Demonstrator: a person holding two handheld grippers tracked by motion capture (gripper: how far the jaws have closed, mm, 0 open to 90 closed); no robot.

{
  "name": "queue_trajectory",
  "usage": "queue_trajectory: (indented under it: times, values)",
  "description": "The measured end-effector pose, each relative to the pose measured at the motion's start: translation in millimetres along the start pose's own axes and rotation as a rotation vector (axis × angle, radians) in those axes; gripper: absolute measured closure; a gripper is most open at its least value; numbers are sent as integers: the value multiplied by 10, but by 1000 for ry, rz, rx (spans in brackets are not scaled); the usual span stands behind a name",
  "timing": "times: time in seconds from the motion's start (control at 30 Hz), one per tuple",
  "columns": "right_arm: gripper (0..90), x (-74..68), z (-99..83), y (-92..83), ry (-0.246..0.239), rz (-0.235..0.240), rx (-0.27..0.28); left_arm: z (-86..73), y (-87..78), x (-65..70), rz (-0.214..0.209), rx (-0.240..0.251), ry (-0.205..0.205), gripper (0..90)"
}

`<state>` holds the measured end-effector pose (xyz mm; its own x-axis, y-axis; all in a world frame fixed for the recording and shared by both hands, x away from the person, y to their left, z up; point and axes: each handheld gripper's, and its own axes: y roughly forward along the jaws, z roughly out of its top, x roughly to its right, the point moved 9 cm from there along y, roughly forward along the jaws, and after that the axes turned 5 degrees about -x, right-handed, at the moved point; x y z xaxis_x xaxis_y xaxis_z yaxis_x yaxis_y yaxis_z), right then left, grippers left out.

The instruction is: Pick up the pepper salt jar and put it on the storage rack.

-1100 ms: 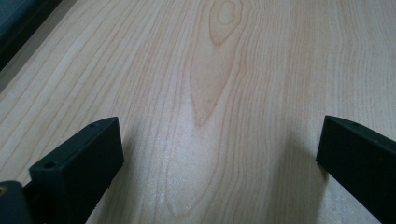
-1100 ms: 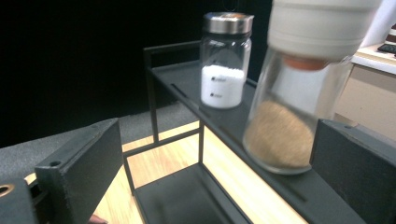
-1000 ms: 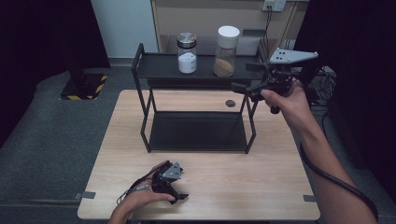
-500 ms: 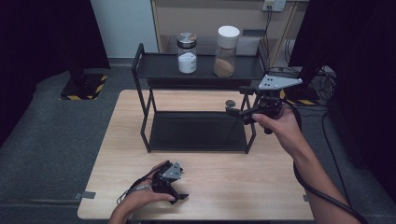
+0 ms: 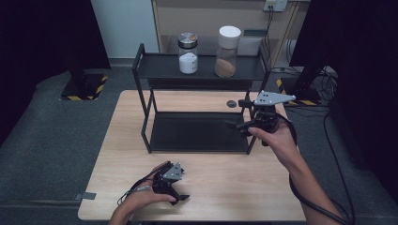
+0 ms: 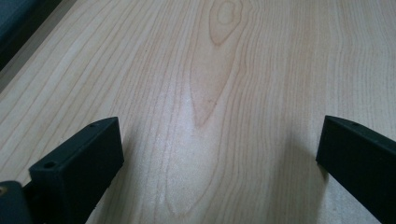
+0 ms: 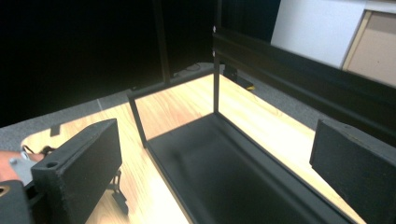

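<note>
The right gripper is hovering at the right end of the black two-tier metal rack, jaws spread wide and gripping nothing, facing the bare lower shelf. The left gripper is resting on the pale wooden table near its front edge, jaws likewise wide apart. On the top shelf, a metal-lidded glass jar is holding white powder beside a white-lidded clear jar carrying brown granules at its bottom.
</note>
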<state>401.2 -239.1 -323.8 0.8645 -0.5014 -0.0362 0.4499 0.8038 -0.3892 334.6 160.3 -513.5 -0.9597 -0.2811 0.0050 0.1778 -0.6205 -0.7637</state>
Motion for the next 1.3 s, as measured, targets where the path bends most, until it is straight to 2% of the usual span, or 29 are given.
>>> queue_trajectory:
  times: [0.63,1.03,1.3]
  values:
    - [29,-130,-701,126,72,-1,-50,0,0,1,0,0,0,0]
    - [30,-222,-959,161,71,-20,-90,0,0,1,0,0,0,0]
    - [41,-296,-1171,214,68,-10,-135,0,0,1,0,0,0,0]
